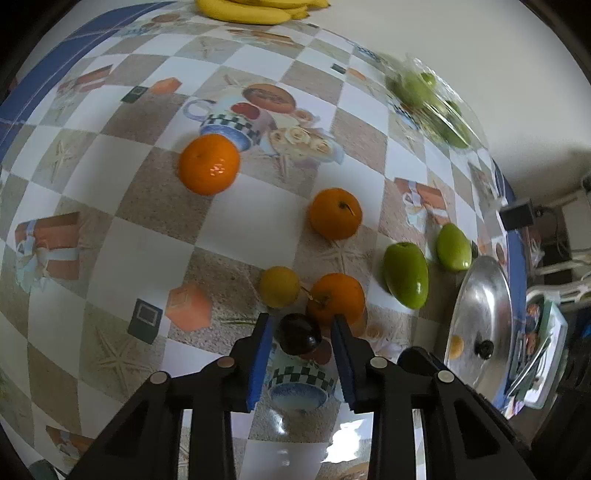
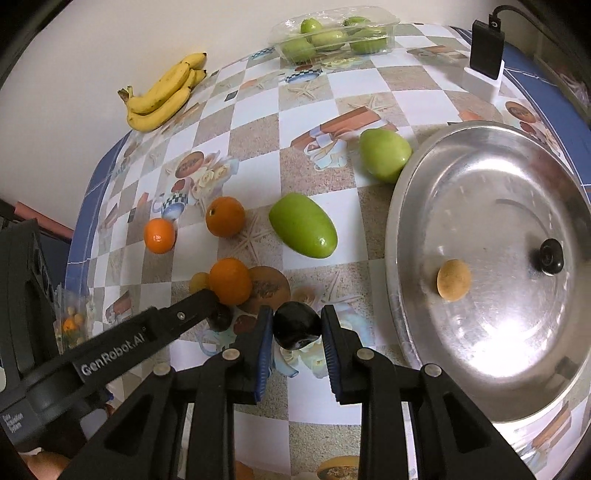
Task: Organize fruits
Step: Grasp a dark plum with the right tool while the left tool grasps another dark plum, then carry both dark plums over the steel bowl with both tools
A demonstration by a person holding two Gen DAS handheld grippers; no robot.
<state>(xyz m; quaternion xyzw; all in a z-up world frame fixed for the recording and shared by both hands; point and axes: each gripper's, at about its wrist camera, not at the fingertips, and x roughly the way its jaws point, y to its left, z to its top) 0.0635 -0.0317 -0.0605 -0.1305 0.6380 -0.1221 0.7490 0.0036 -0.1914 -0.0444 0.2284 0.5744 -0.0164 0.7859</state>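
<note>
A dark plum point(image 2: 297, 328) is clamped between the blue pads of my right gripper point(image 2: 297, 319), just left of the steel lid point(image 2: 480, 177). A second dark plum point(image 1: 299, 334) lies between the pads of my left gripper point(image 1: 302, 321). The right pad is at its skin and a thin gap shows at the left pad. The right wrist view shows the left gripper point(image 2: 207, 297) from the side, with that plum point(image 2: 221, 318) at its tip. Three oranges point(image 1: 208, 164) point(image 1: 334, 213) point(image 1: 336, 298) and a small yellow fruit point(image 1: 279, 286) lie just beyond.
Two green fruits point(image 2: 303, 225) point(image 2: 384, 153) lie left of the lid, which carries a tan fruit point(image 2: 453, 280) and a black knob point(image 2: 552, 255). Bananas point(image 2: 162, 96) and a clear box of green fruits point(image 2: 332, 35) sit at the far edge. A black device point(image 2: 485, 62) stands far right.
</note>
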